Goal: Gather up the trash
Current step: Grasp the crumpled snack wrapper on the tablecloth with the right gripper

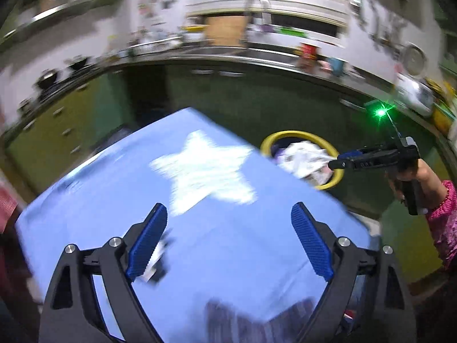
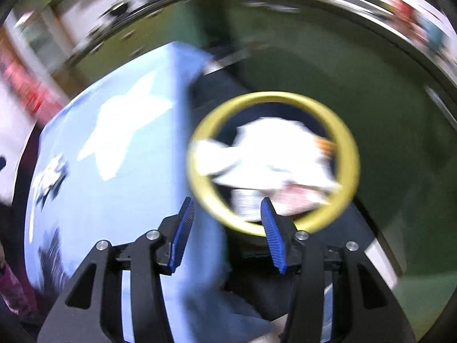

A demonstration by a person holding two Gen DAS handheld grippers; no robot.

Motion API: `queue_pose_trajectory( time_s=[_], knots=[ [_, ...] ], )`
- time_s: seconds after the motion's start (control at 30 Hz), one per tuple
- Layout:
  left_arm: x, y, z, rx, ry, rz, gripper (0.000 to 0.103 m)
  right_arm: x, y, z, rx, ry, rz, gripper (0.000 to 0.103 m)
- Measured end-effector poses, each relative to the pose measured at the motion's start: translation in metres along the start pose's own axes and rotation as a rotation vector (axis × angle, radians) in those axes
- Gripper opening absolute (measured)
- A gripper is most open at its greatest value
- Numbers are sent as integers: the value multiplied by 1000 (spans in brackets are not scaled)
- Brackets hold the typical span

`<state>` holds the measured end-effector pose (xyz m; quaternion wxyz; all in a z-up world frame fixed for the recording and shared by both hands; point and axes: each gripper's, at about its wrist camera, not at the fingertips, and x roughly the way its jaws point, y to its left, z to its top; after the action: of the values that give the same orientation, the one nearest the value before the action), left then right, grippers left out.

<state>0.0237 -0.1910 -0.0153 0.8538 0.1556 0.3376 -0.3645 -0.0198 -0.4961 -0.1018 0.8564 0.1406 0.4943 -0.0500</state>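
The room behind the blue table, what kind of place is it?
Most likely a home kitchen: a steel counter with a tap over it, green cabinets with drawer handles beneath, and pots on the left stretch. The blur hides finer detail.

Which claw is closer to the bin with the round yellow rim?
The right claw. It hangs just above the yellow-rimmed bin, by its near rim. The left claw is farther away, over the blue star-printed tablecloth.

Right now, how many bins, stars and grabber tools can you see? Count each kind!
Bins with a yellow rim: 1, with white trash inside
White stars on the blue cloth: 1
Grabber tools: 2, the left gripper and the right gripper
Total: 4
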Motion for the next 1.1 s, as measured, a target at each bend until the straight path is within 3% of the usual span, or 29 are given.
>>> queue_pose_trajectory(
  time_s=[0.27, 0.37, 0.47, 0.5, 0.6, 0.63, 1.1],
  knots=[
    [-64, 78, -82, -207, 0, 227, 91, 62, 167, 21, -347, 136, 204, 47],
    [-73, 94, -99, -239, 7, 271, 91, 75, 222, 34, -468, 145, 234, 47],
    [-79, 104, -110, -249, 3, 276, 91, 87, 259, 52, -510, 161, 281, 47],
    [-78, 103, -108, -249, 2, 277, 91, 88, 266, 55, -518, 168, 307, 47],
    [-75, 101, -107, -239, 3, 273, 91, 92, 295, 60, -609, 137, 305, 77],
    [-74, 99, -105, -235, 4, 269, 91, 95, 305, 61, -660, 126, 293, 79],
    [-65, 95, -106, -227, 21, 257, 92, 145, 337, 49, -779, 280, 223, 79]
  ],
)
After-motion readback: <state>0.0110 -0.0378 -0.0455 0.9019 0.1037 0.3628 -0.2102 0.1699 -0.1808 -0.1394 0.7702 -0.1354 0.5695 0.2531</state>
